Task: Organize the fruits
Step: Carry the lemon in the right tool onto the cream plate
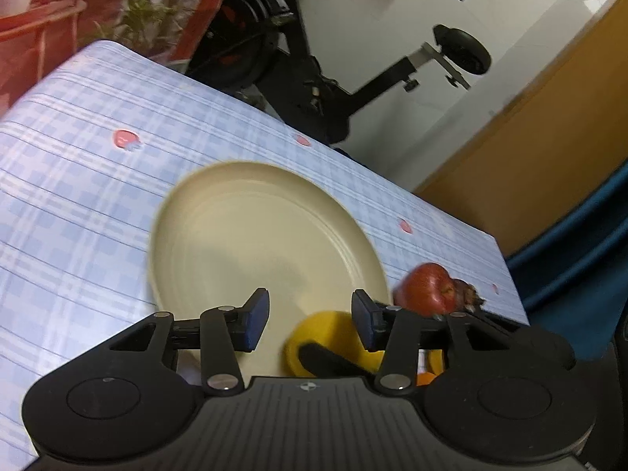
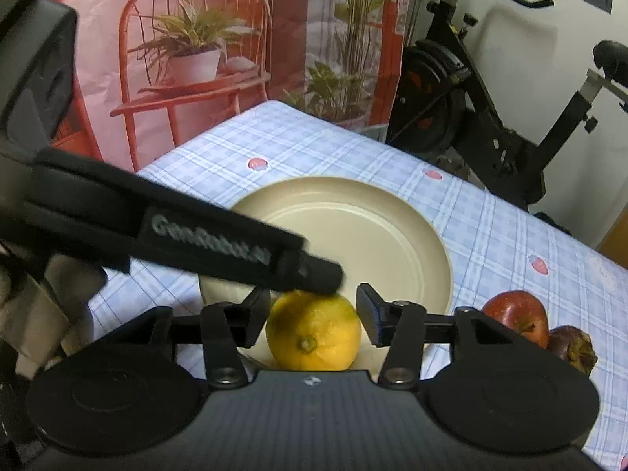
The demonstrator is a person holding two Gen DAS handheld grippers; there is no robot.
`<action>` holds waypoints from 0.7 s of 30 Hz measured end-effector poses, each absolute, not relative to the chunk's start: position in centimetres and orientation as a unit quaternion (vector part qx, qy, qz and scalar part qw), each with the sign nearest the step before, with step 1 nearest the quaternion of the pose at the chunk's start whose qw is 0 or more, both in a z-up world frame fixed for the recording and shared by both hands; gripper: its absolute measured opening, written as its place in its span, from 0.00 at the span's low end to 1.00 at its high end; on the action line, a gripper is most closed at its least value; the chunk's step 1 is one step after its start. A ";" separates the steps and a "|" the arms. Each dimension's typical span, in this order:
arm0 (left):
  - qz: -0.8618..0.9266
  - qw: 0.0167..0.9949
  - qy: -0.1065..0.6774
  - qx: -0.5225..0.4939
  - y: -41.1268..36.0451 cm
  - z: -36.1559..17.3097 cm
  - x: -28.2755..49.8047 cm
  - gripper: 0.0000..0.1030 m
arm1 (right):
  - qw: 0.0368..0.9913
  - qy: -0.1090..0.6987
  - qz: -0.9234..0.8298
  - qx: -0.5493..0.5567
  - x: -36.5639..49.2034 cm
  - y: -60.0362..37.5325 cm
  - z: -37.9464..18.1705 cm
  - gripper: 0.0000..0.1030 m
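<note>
A cream plate [image 1: 219, 212] lies empty on the blue checked tablecloth; it also shows in the right wrist view [image 2: 392, 235]. My left gripper [image 1: 310, 320] is open and empty above the plate's near rim. A yellow lemon [image 2: 314, 331] sits between the open fingers of my right gripper [image 2: 314, 314], with gaps on both sides; in the left wrist view the lemon [image 1: 325, 333] is partly hidden. A red apple [image 2: 516, 316] and a dark brown fruit [image 2: 573, 347] lie right of the plate; the apple [image 1: 426, 286] also shows in the left wrist view.
The left gripper's black body [image 2: 168, 231] crosses the right wrist view over the plate's left side. A black exercise bike [image 1: 314, 66] stands beyond the table's far edge. A printed backdrop with a red chair [image 2: 188, 62] hangs behind the table. An orange object [image 1: 426, 378] peeks beside the left gripper.
</note>
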State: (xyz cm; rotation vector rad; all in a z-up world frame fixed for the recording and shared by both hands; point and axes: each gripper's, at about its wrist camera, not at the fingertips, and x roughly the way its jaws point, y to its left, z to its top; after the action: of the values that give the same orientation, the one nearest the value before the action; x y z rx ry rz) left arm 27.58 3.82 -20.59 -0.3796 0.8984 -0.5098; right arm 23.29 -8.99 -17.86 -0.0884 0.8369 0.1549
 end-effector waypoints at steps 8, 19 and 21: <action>-0.220 0.857 0.428 -0.185 6.0 -20.8 27.7 0.48 | 0.889 0.452 0.069 -0.013 23.5 -9.7 -19.1 0.58; -0.257 0.850 0.431 -0.159 5.4 -19.3 27.3 0.56 | 0.876 0.471 0.095 0.048 23.6 -11.3 -17.7 0.53; -0.259 0.851 0.432 -0.149 5.2 -18.9 27.5 0.56 | 0.879 0.464 0.096 0.054 24.3 -11.0 -17.6 0.53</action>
State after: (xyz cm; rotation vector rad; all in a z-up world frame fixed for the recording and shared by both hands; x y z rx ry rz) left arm 27.50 5.23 -18.92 -0.3136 0.9091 -0.5445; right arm 24.25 -11.02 -17.58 0.1117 0.9682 0.1995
